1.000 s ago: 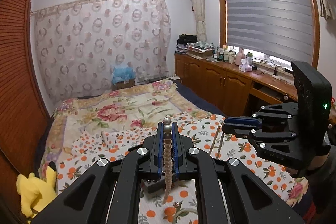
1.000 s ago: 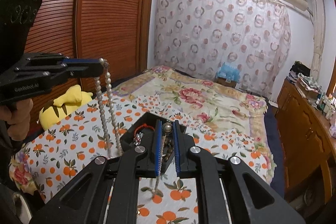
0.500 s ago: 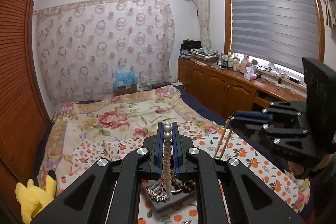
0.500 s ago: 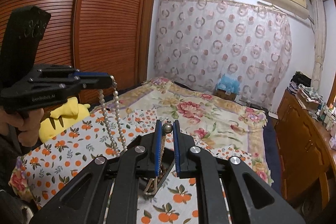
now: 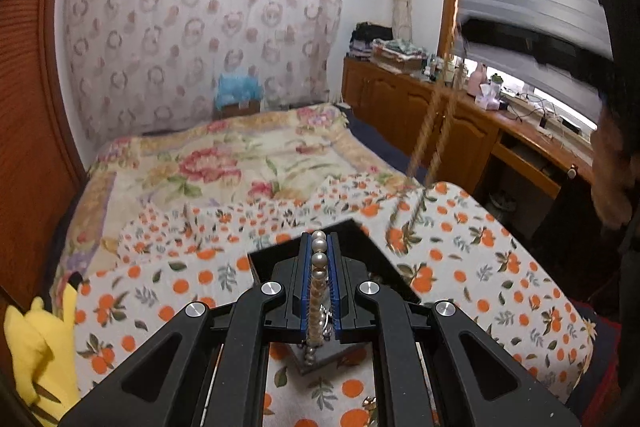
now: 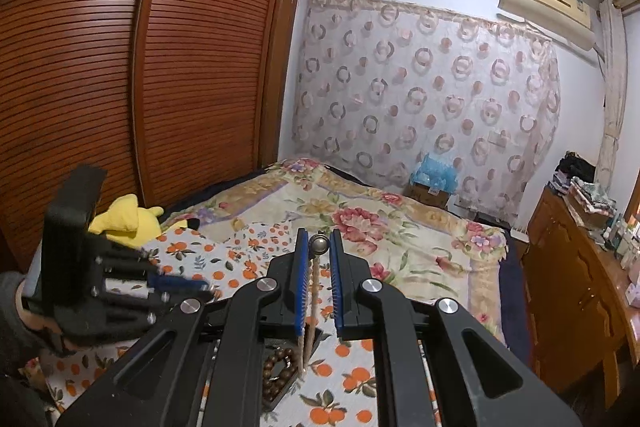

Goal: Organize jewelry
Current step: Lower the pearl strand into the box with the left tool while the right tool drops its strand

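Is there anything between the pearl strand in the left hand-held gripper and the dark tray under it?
Nothing visible. The pearl strand hangs straight down from the shut left hand-held gripper to the tray on the orange-print cloth. The right hand-held gripper holds a second strand off to the side.

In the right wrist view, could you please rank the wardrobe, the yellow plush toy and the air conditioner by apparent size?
1. Wardrobe, by far.
2. Air conditioner and yellow plush toy look alike in size; the toy sits nearer, so unranked.
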`<state>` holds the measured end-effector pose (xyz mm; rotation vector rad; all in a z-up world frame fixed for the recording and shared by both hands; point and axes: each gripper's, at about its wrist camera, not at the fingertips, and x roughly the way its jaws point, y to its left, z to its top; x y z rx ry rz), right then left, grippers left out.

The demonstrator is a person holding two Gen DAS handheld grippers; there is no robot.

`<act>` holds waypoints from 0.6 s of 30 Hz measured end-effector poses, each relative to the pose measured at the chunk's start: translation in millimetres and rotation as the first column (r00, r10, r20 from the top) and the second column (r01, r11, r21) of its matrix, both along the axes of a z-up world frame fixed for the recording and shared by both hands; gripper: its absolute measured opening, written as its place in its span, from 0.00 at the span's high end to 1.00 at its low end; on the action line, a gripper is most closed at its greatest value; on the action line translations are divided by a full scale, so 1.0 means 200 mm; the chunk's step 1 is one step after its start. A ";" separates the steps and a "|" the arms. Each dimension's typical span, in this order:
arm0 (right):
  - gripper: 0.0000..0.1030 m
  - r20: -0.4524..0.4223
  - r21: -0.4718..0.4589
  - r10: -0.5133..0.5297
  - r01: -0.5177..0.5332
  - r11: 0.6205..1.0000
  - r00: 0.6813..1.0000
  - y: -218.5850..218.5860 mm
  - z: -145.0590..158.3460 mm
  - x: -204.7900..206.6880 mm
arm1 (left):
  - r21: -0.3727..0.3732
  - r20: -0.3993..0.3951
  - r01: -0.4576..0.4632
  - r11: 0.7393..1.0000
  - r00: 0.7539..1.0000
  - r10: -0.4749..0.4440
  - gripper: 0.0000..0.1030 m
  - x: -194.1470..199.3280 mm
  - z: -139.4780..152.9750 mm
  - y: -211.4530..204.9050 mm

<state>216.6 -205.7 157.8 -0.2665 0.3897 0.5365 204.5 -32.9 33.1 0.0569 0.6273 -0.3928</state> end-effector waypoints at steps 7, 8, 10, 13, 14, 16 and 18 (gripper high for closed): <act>0.88 -0.009 -0.016 -0.004 0.003 1.000 1.000 0.06 -0.03 0.13 | 0.005 -0.035 -0.002 1.000 0.999 0.002 0.93 0.00 -0.11 0.01; 0.89 -0.014 -0.020 -0.004 0.004 1.000 1.000 0.07 -0.04 0.14 | 0.004 -0.039 -0.001 1.000 0.999 0.001 0.93 -0.01 -0.12 0.01; 0.89 -0.028 -0.031 -0.007 0.006 0.999 1.000 0.09 -0.08 0.18 | 0.002 -0.046 0.000 1.000 0.999 0.000 0.93 -0.01 -0.13 0.00; 0.88 -0.050 -0.037 -0.010 0.008 0.999 0.999 0.10 -0.13 0.24 | 0.001 -0.050 0.001 1.000 0.999 -0.001 0.93 -0.01 -0.15 0.00; 0.88 -0.053 -0.037 -0.011 0.009 0.999 0.999 0.11 -0.14 0.25 | 0.001 -0.050 0.001 1.000 0.999 -0.001 0.93 -0.01 -0.15 0.00; 0.88 -0.059 -0.037 -0.011 0.009 0.999 0.998 0.11 -0.16 0.26 | 0.002 -0.049 -0.001 1.000 0.999 0.001 0.93 -0.01 -0.15 0.00; 0.88 -0.068 -0.038 -0.010 0.007 0.999 0.998 0.12 -0.19 0.27 | 0.006 -0.050 -0.006 1.000 0.999 0.006 0.93 -0.01 -0.16 0.00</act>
